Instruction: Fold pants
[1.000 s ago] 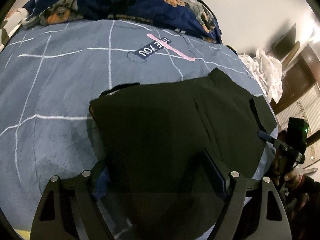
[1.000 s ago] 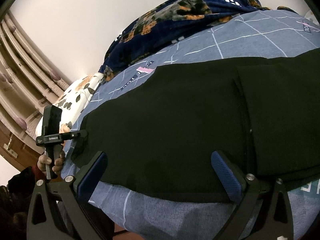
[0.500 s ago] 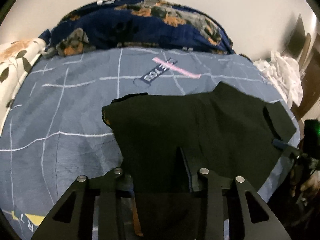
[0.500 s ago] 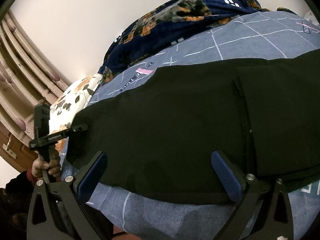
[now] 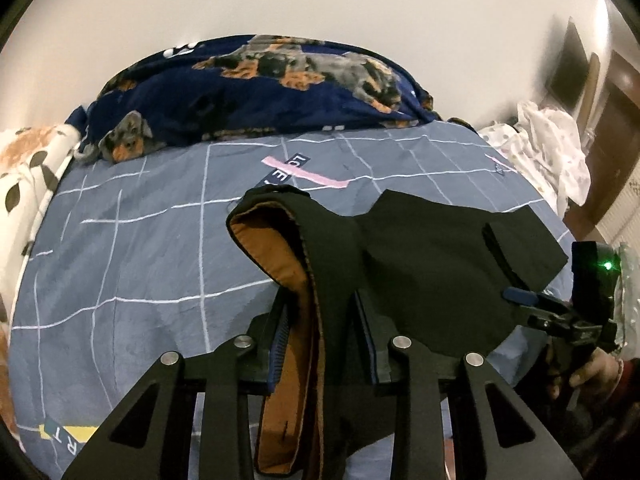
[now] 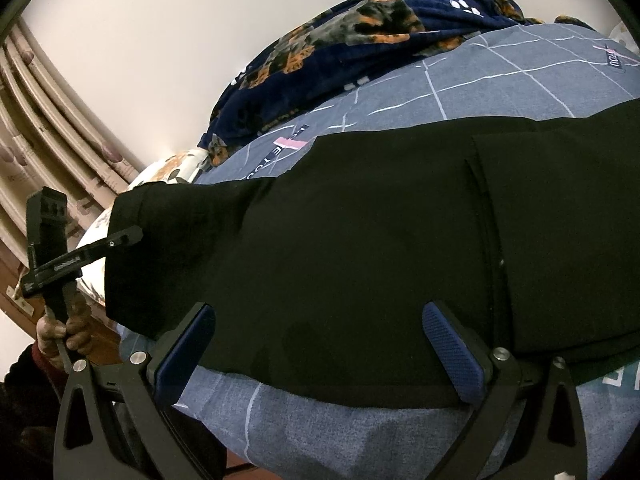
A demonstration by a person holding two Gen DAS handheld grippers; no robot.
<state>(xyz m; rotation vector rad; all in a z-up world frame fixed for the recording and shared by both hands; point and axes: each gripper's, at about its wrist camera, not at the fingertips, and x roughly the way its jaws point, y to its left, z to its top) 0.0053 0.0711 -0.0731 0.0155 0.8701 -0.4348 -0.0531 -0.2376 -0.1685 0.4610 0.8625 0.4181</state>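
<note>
The black pants (image 5: 432,264) lie on the blue-grey bed sheet (image 5: 140,264). My left gripper (image 5: 326,316) is shut on the pants' near end and holds it lifted, so the orange-brown lining (image 5: 288,264) shows. In the right wrist view the pants (image 6: 360,232) spread wide over the sheet (image 6: 320,432), and their left end hangs raised from the left gripper (image 6: 128,236). My right gripper (image 6: 320,344) is open, its blue pads astride the pants' near edge. It also shows in the left wrist view (image 5: 528,300) at the pants' right edge.
A navy dog-print blanket (image 5: 256,92) is heaped at the far side of the bed. A floral pillow (image 5: 24,176) lies at the left. White clothes (image 5: 552,148) are piled at the right, by a dark wooden door (image 5: 608,152). Curtains (image 6: 48,128) hang at the left.
My left gripper has shut on the pants' near end and lifted it up and away from the bed, turning the lining outward. The right gripper has stayed open in place.
</note>
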